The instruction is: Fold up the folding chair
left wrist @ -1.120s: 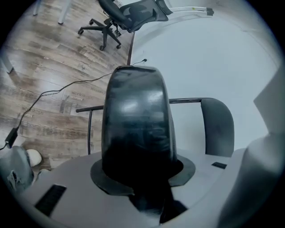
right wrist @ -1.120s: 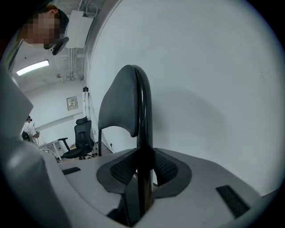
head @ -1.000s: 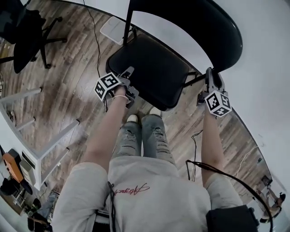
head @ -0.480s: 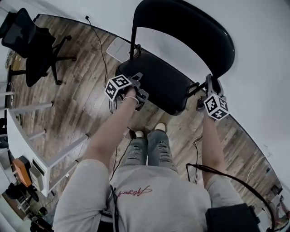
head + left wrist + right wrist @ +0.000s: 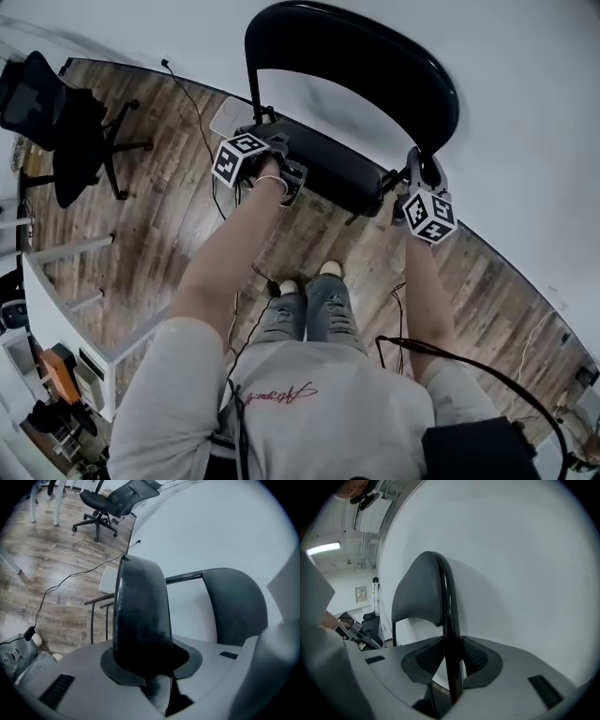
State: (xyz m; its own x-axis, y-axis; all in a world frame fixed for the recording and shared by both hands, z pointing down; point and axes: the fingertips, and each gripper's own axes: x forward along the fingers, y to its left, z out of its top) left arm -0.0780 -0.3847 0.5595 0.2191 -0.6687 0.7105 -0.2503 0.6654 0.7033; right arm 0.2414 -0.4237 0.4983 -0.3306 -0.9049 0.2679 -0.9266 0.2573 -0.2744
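– black folding chair [image 5: 375, 66] on the wood floor [image 5: 169, 187] against the white wall [image 5: 525, 112], seat [image 5: 328, 167] tipped up?
– yes. left gripper [image 5: 278, 150] has just been closing, seat edge clamped; right gripper [image 5: 419, 171] pinches the frame tube [image 5: 451, 634]. only its view shows the ceiling light [image 5: 323, 549].

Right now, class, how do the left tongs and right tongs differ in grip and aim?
The left tongs grip the thick padded seat, their jaws having just closed further on it; the right tongs grip the thin frame tube. The left tongs look toward the wooden floor; the right tongs face the white wall. Both are clamped on the folding chair.
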